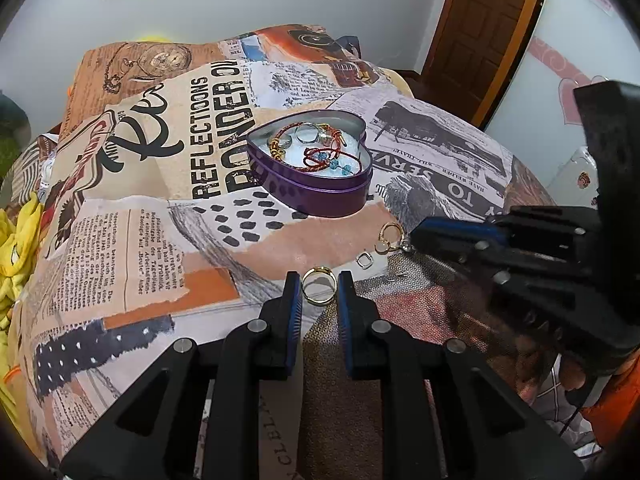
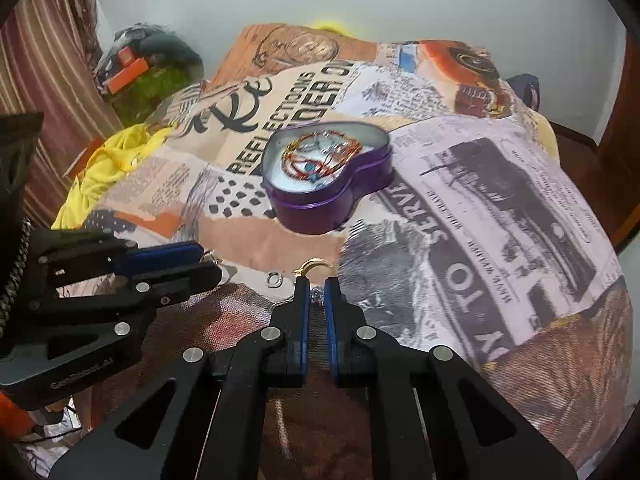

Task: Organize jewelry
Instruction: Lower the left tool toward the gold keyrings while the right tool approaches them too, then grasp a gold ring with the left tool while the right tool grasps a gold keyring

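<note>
A purple heart-shaped tin (image 1: 320,194) (image 2: 332,206) stands open on the printed bedspread and holds red cord bracelets, blue beads and silver rings. A gold ring (image 1: 319,285) lies on the cloth between the tips of my left gripper (image 1: 319,286), whose jaws are open around it without touching. My right gripper (image 2: 316,290) (image 1: 416,236) has its jaws nearly closed around a small sparkly piece (image 2: 317,295), just behind a gold hoop earring (image 2: 314,266) (image 1: 387,237). A small square silver charm (image 1: 363,260) (image 2: 275,279) lies between the grippers.
The collage-print bedspread (image 1: 168,208) (image 2: 500,208) covers the bed. Yellow cloth (image 2: 108,168) (image 1: 16,248) lies at the left edge. A wooden door (image 1: 484,28) stands at the far right and a striped curtain (image 2: 44,80) at the left.
</note>
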